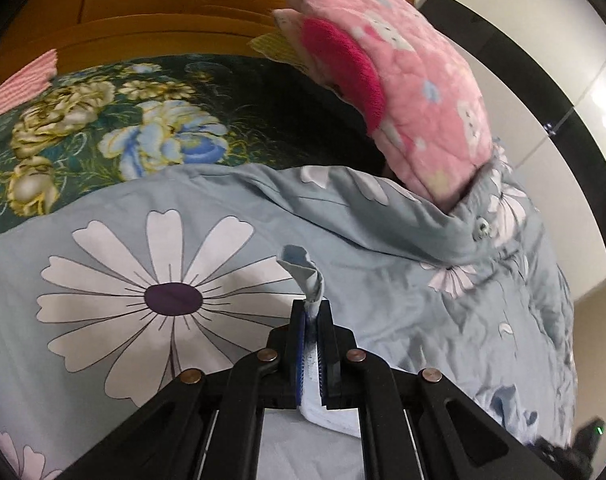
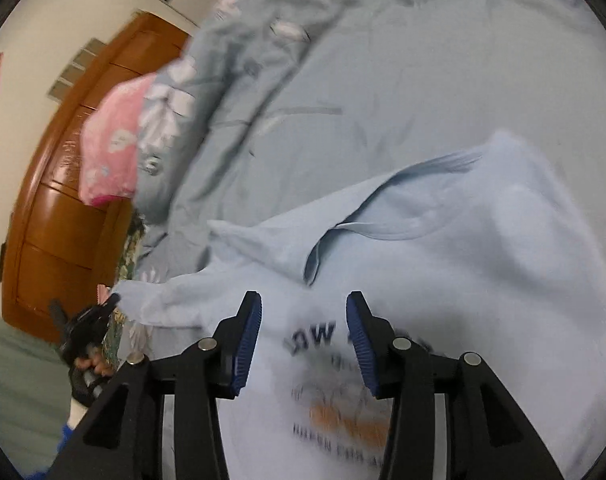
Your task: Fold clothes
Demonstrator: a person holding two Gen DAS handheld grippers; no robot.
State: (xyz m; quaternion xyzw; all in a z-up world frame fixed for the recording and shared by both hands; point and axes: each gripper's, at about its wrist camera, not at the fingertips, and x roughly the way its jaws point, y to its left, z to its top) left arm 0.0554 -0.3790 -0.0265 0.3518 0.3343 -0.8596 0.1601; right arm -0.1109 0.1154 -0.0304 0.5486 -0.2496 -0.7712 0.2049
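A pale blue T-shirt [image 2: 443, 264] with a dark and orange chest print lies on the bed, neck opening toward the middle of the right wrist view. My right gripper [image 2: 303, 308] is open and empty, its blue pads just above the print. My left gripper [image 1: 313, 308] is shut on a pinched edge of the T-shirt [image 1: 307, 276], whose fabric sticks up between the pads. In the right wrist view the left gripper [image 2: 111, 300] shows at the far left, holding the shirt's sleeve end.
A grey-blue quilt with large white daisies [image 1: 163, 280] covers the bed under the shirt. A pink folded blanket [image 1: 403, 92] lies on it by the wooden headboard [image 1: 143, 4]. A dark floral sheet [image 1: 103, 128] and a pink striped cloth [image 1: 23, 80] lie behind.
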